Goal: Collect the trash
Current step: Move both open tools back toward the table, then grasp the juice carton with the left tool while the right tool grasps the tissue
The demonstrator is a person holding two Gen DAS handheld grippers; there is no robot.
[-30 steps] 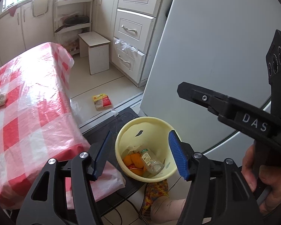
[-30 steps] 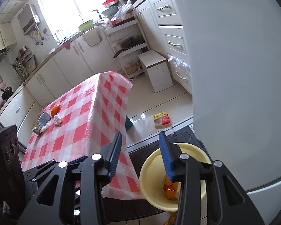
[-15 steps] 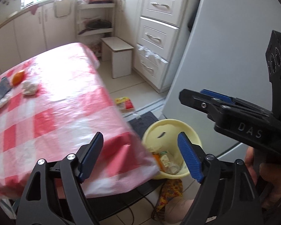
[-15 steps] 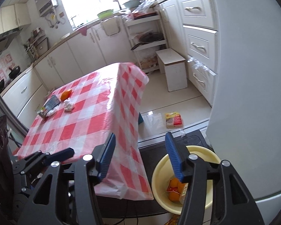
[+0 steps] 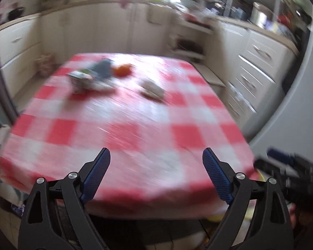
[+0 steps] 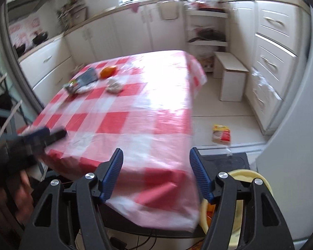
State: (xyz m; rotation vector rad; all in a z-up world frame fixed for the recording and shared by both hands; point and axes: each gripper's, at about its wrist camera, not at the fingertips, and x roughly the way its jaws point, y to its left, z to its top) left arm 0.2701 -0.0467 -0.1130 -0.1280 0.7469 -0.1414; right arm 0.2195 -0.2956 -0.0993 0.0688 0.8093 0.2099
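On the red-and-white checked table [image 5: 135,120] [image 6: 135,112], at its far left, lies trash: an orange piece [image 5: 122,70] [image 6: 108,71], a crumpled white tissue [image 5: 152,88] [image 6: 114,86], a blue packet [image 5: 103,67] [image 6: 87,77] and a pale wrapper [image 5: 81,79] [image 6: 73,87]. My left gripper [image 5: 156,152] hangs over the table's near edge, jaws opening, nothing between them. My right gripper [image 6: 156,152] is at the near right corner, jaws also opening and empty. The yellow bin [image 6: 258,179] stands on the floor below it, orange scraps inside. A yellow-red packet [image 6: 221,134] lies on the floor.
A white stool [image 6: 231,79] and drawer units [image 6: 275,52] stand right of the table. The grey fridge door [image 6: 298,145] fills the right side. A black mat [image 6: 225,160] lies by the bin. Cabinets run along the back wall. The left view is blurred.
Both views have swung away from the yellow bin toward the table and its trash. Both grippers' jaws have spread wider. The left one has moved across to the table's near edge.
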